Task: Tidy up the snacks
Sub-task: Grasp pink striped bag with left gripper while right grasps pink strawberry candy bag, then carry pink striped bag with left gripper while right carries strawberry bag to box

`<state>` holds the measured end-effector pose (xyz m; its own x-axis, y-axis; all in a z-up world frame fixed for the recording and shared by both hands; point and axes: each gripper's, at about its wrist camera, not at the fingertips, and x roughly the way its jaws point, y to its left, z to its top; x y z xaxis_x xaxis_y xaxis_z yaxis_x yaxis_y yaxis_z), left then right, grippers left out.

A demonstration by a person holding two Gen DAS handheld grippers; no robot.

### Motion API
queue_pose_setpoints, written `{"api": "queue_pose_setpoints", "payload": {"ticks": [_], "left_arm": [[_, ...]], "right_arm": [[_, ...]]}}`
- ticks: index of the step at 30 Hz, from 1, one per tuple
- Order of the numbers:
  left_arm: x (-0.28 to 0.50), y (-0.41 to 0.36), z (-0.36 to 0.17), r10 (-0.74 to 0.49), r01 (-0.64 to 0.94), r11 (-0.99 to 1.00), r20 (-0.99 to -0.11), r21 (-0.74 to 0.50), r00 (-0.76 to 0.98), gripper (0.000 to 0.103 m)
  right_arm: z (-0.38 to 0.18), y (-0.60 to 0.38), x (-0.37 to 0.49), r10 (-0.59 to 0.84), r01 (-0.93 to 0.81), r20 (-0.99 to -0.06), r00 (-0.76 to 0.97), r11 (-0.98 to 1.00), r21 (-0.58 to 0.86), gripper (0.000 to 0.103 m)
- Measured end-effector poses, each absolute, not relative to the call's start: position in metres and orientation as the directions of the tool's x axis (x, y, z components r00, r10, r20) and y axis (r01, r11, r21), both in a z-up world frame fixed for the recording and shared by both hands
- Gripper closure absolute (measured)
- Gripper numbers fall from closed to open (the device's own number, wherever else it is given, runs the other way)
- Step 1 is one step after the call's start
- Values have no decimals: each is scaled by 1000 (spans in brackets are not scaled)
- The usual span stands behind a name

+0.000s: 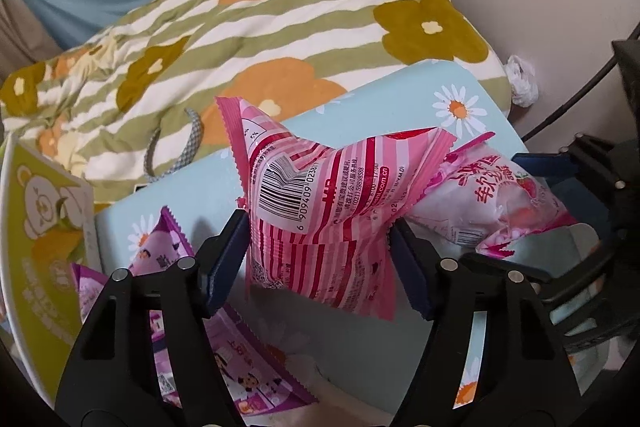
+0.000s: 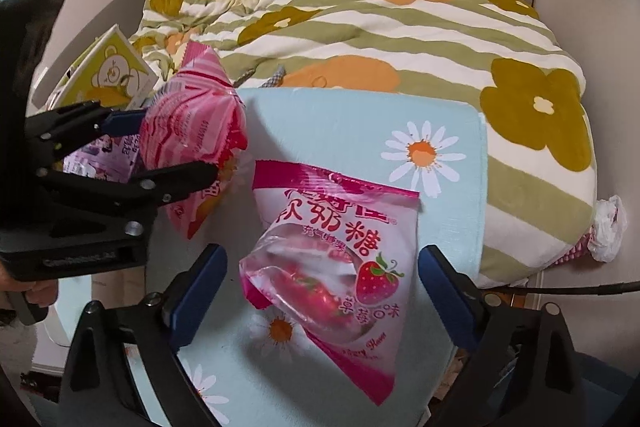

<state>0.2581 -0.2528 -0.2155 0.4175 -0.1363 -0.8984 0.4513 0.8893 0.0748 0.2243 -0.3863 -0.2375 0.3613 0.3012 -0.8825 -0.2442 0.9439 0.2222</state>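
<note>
A: Pinching the striped pink packet [image 1: 316, 211] at its crumpled middle, the left tool [image 1: 318, 247] holds it clear above the daisy-print cushion [image 2: 360, 131]. Foil is slick; it could slide out.

B: Noted. Right tool [image 2: 322, 291] is spread wide around the strawberry candy bag [image 2: 340, 259], which lies on the cushion, ungrasped. Closing on its puffed centre may squirt it toward the quilt [image 2: 380, 27].

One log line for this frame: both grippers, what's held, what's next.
left gripper: shut on striped pink bag, lifted | right gripper: open around strawberry candy bag on daisy cloth | next: probably grasp
</note>
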Motion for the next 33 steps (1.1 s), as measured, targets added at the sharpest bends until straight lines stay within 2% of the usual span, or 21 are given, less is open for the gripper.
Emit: {"api": "queue_pose_setpoints", "payload": {"ticks": [9,14,19,26,33], "left_arm": [[250,-249,-207,-134,411,909,-889,66,439,35],[248,-243,-205,-134,374,926,-888,46,440,35],[243,-239,-195,-140,355,934,-881,33,452,35],[232,-230,-164,-157,330,944,-854,19,497,35],[217,-205,-106,-188,289,957,-800,-19,570,35]], "right_arm": [[-249,-377,226,263,-280,-892,367,946,163,22],[-249,-364,222,222,-328,-893,392,940,90,45],[-242,-366,216,237,-315,-880,412,943,106,56],[-212,-374,213,249,-273,-855,455,953,132,57],[-163,-368,208,272,-266,-824,498,952,154,57]]}}
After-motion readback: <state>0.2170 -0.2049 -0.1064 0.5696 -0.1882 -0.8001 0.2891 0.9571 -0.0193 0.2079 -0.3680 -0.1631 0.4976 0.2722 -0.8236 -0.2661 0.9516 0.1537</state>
